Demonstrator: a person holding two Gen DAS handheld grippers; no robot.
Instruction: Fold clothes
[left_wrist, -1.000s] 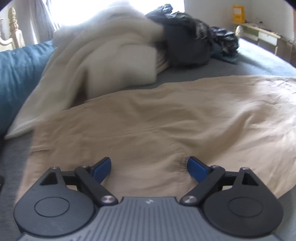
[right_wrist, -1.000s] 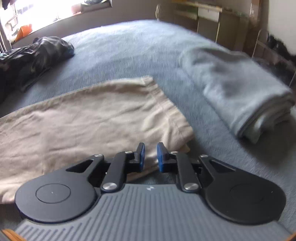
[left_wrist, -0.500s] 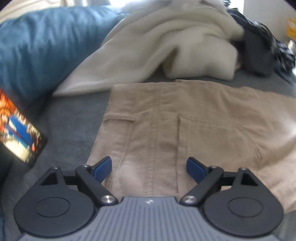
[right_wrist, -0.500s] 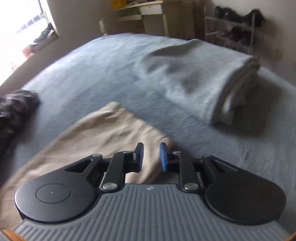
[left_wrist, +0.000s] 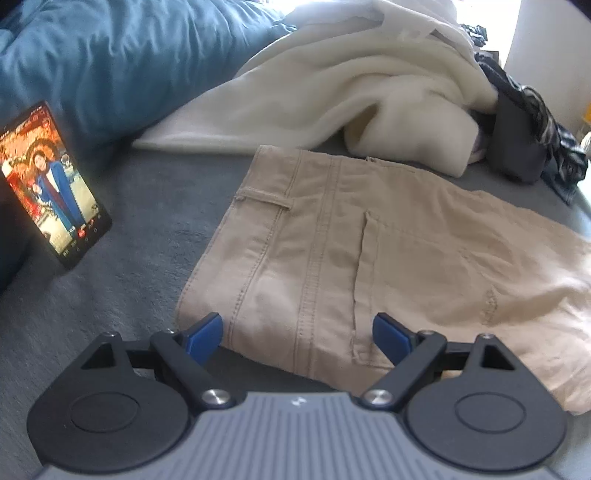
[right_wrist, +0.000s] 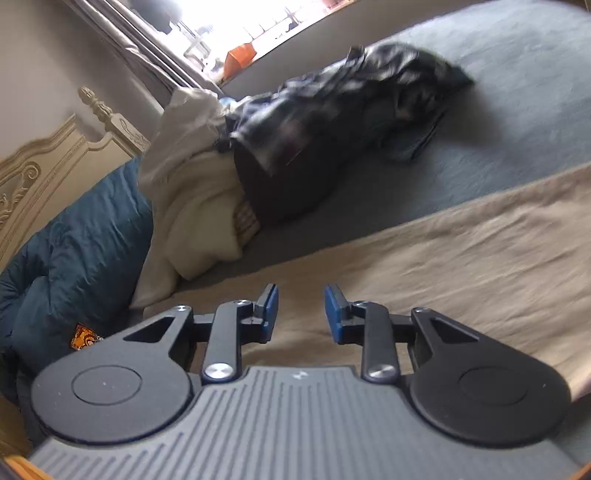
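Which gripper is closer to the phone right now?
Left. The left gripper hangs over the trousers' waist end, with the phone just beyond that edge. The right gripper is over the trousers too; no phone shows in its view.

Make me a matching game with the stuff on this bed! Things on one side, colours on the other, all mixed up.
Things:
1. trousers
2. puffy quilt
3. fluffy blanket
4. gripper fingertips

Colours:
A. teal
B. bright blue
C. tan
D. cream white

Right pairs: 1-C, 2-A, 3-D, 4-B
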